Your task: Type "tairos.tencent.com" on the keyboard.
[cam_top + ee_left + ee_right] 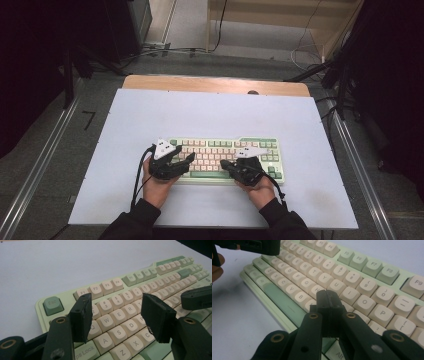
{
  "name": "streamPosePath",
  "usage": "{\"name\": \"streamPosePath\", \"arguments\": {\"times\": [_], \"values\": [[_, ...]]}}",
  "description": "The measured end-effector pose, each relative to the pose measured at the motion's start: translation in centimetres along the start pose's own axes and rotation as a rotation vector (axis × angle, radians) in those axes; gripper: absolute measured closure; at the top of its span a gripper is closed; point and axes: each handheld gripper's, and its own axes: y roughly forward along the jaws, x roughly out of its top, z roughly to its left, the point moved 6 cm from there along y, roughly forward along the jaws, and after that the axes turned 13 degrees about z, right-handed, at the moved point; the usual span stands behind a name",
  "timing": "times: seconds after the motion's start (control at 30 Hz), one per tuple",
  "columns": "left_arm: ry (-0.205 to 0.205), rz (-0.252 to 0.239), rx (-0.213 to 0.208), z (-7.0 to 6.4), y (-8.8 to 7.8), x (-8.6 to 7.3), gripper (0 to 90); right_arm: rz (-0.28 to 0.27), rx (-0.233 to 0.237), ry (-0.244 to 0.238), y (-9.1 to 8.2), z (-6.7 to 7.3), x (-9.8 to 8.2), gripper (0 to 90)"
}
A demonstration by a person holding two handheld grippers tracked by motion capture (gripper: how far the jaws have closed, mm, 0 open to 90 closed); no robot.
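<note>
A mint-green keyboard with cream keys lies on the white table top. My left gripper hovers over its left end, jaws open. In the left gripper view the left gripper stands above the number and letter rows, with nothing between the pads. My right gripper points left over the keyboard's lower middle. The right gripper view shows the right gripper with its jaws shut together, empty, low over the letter keys; whether it touches a key I cannot tell.
The white table top has free room around the keyboard, with a wooden edge at the back. Metal rails run along both sides on the floor. Cables and dark equipment stand beyond the table.
</note>
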Motion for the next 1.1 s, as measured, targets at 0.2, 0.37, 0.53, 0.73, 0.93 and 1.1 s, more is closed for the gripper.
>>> {"name": "streamPosePath", "arguments": {"times": [0.2,0.37,0.53,0.73,0.93,1.1], "values": [[-0.002,-0.002,0.0,0.0,0.0,0.0,42.9,0.018,-0.011,-0.013,0.5,0.1,-0.3,87.7],[-0.003,-0.006,0.001,0.1,-0.1,0.1,42.9,0.007,-0.001,-0.007,0.4,0.1,-0.4,87.6],[-0.013,-0.007,0.006,0.3,-0.2,0.0,42.8,-0.089,0.011,0.013,-1.4,-0.3,0.4,64.0],[-0.026,-0.018,0.018,0.6,-0.8,0.0,38.9,-0.157,-0.048,0.065,-3.6,-2.8,0.5,32.1],[-0.049,-0.045,0.044,1.4,-1.6,0.2,34.0,-0.195,-0.097,0.129,-5.0,-5.2,0.1,26.3],[-0.062,-0.054,0.054,2.0,-2.0,0.3,31.7,-0.199,-0.113,0.152,-5.7,-6.0,-0.5,25.9]]}}
